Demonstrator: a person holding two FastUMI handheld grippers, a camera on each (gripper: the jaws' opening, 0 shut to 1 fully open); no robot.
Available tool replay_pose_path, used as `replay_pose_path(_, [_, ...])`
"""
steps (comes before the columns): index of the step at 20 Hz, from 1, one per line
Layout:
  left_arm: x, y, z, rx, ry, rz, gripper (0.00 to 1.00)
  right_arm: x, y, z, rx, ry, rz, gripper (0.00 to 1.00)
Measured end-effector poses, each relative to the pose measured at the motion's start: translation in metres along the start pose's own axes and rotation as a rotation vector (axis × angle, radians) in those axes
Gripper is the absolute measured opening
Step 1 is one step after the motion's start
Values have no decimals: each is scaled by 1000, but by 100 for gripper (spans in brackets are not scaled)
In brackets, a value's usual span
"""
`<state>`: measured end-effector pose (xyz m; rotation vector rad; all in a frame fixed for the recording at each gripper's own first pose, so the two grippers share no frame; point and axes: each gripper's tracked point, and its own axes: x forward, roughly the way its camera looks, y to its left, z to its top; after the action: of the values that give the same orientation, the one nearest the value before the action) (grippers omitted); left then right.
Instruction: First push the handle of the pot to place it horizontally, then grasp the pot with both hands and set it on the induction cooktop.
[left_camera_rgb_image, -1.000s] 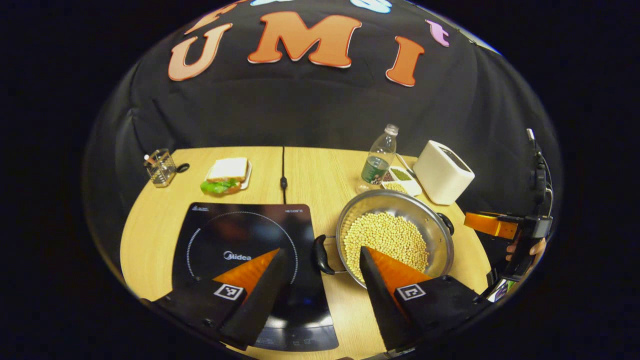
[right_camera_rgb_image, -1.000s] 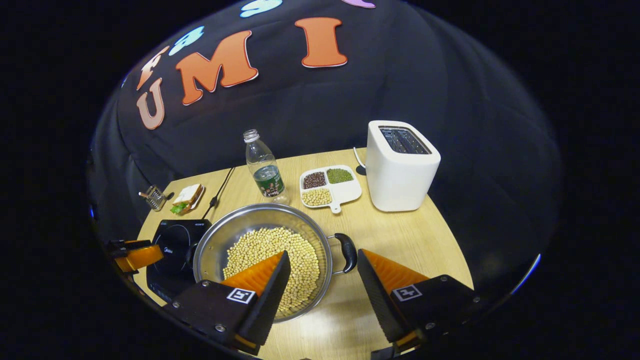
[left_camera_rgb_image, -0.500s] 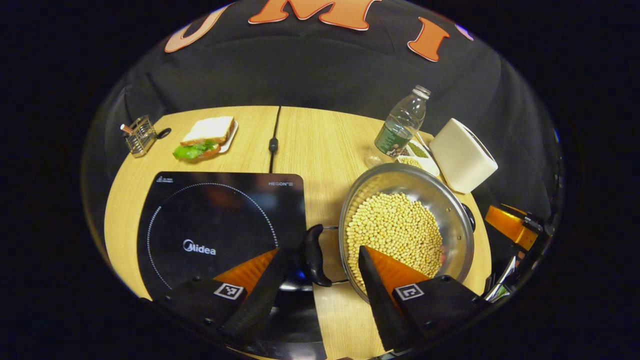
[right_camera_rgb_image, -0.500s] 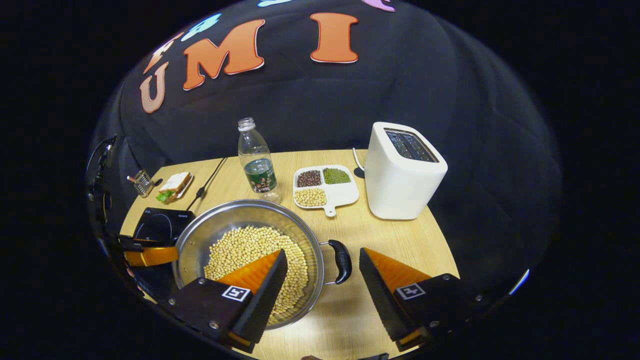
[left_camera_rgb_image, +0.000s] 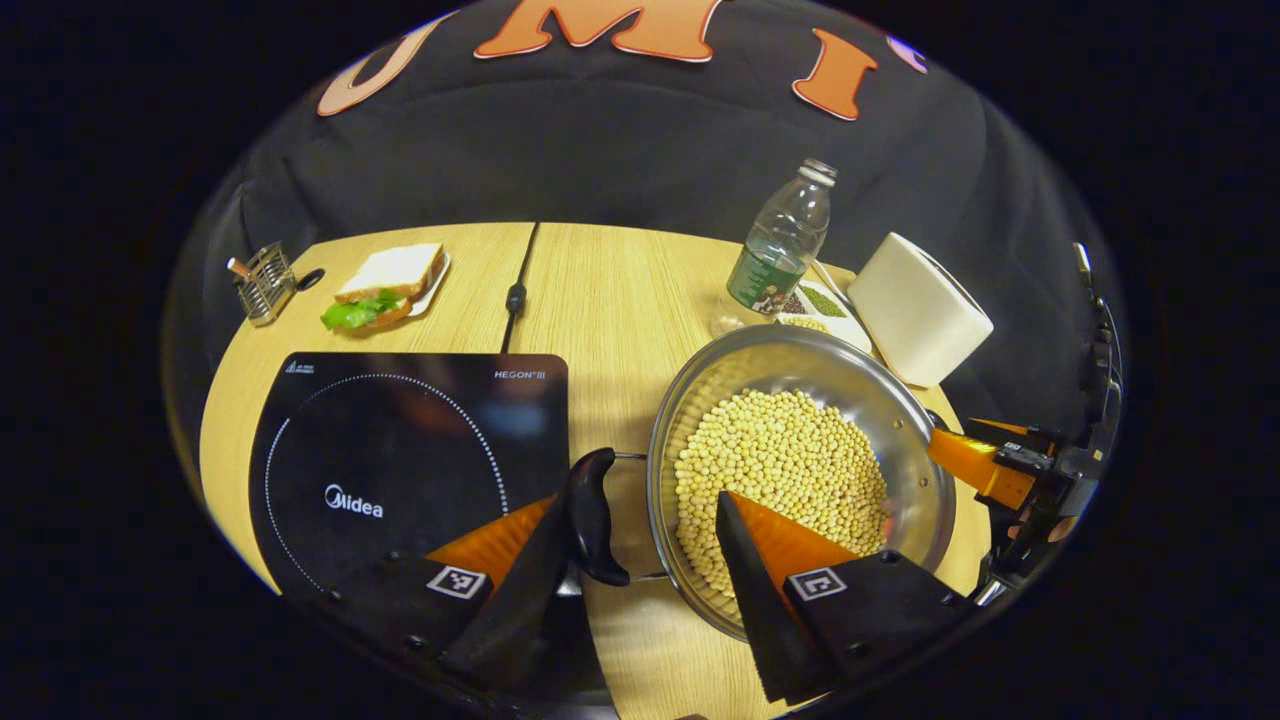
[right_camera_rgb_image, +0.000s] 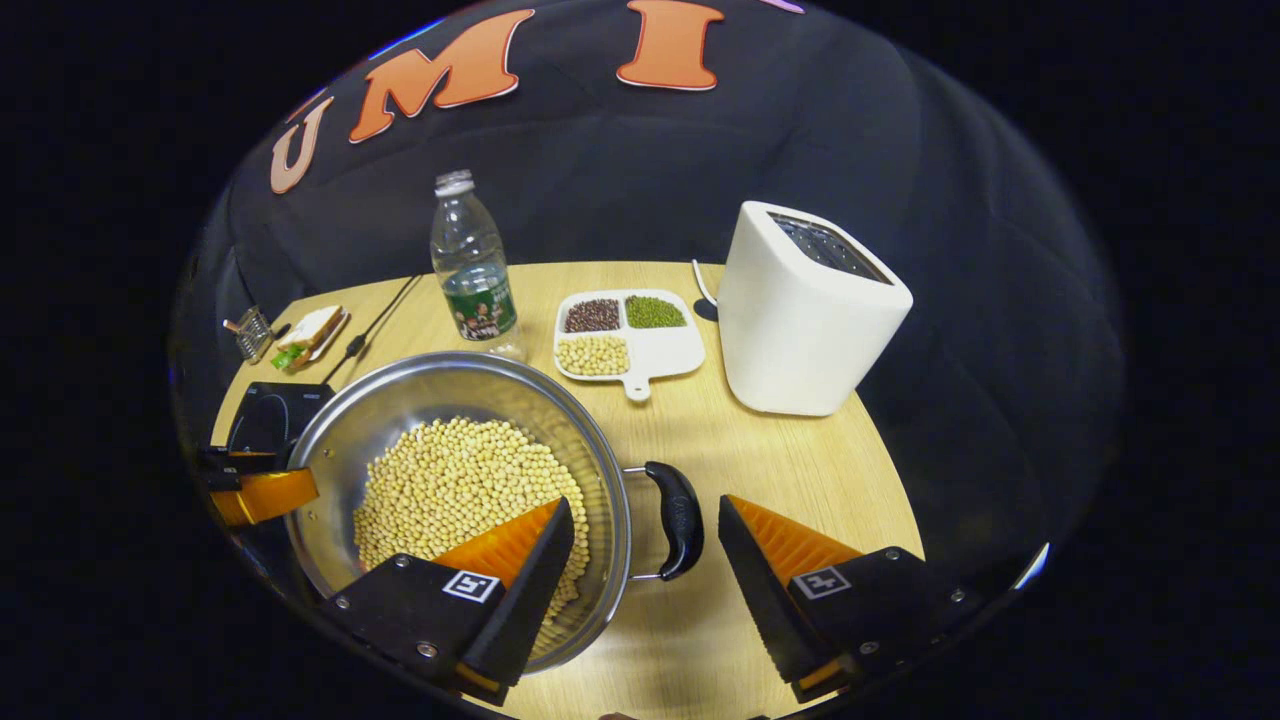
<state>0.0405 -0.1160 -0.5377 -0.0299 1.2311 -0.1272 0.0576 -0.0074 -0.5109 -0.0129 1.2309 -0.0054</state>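
A steel pot (left_camera_rgb_image: 800, 352) full of soybeans stands on the wooden table, just right of the black induction cooktop (left_camera_rgb_image: 400, 440). Its black left handle (left_camera_rgb_image: 593, 515) lies between the fingers of my open left gripper (left_camera_rgb_image: 642, 505), close to the left finger. In the right gripper view, the pot (right_camera_rgb_image: 430, 385) is at lower left and its black right handle (right_camera_rgb_image: 677, 518) sits between the fingers of my open right gripper (right_camera_rgb_image: 645, 505). Each gripper shows at the far side of the pot in the other's view: the right gripper (left_camera_rgb_image: 975, 465) and the left gripper (right_camera_rgb_image: 260, 492). The cooktop (right_camera_rgb_image: 268, 420) lies behind the pot.
A water bottle (right_camera_rgb_image: 470, 265), a divided dish of beans (right_camera_rgb_image: 625, 330) and a white toaster (right_camera_rgb_image: 805, 310) stand behind the pot. A sandwich on a plate (left_camera_rgb_image: 390, 285), a wire holder (left_camera_rgb_image: 262, 285) and a black cable (left_camera_rgb_image: 515, 295) lie at the back left.
Both grippers have moved forward and down toward the pot. Each handle now lies between its gripper's fingers. The pot has not moved on the table.
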Motion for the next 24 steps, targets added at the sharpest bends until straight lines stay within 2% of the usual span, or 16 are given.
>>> replay_pose_path(1, [4, -3, 2, 4, -13, -2, 96, 5, -4, -4, 8, 12, -7, 91])
replay_pose_path(5, [23, -15, 5, 8, -44, -19, 93, 14, -16, -12, 41, 35, -19, 90])
replay_pose_path(10, [41, -15, 7, 35, -76, 15, 87, 24, -18, -17, 25, 46, -33, 87])
replay_pose_path(12, [48, -15, 10, 63, -86, 29, 89, 28, -20, -19, 1, 48, -62, 85])
replay_pose_path(13, [51, -15, 11, 77, -92, 39, 84, 30, -21, -20, -12, 49, -72, 85])
replay_pose_path(17, [62, -12, 15, 145, -107, 79, 89, 31, -23, -27, 14, 73, -68, 82])
replay_pose_path(18, [64, -11, 15, 168, -101, 93, 86, 31, -23, -32, 22, 86, -59, 82])
replay_pose_path(22, [75, -10, 19, 256, -114, 143, 88, 27, -25, -35, 27, 89, -61, 82])
replay_pose_path(23, [79, -9, 18, 270, -112, 144, 91, 28, -25, -35, 25, 89, -64, 78])
replay_pose_path(24, [81, -9, 24, 271, -131, 138, 94, 26, -26, -36, 25, 90, -66, 82])
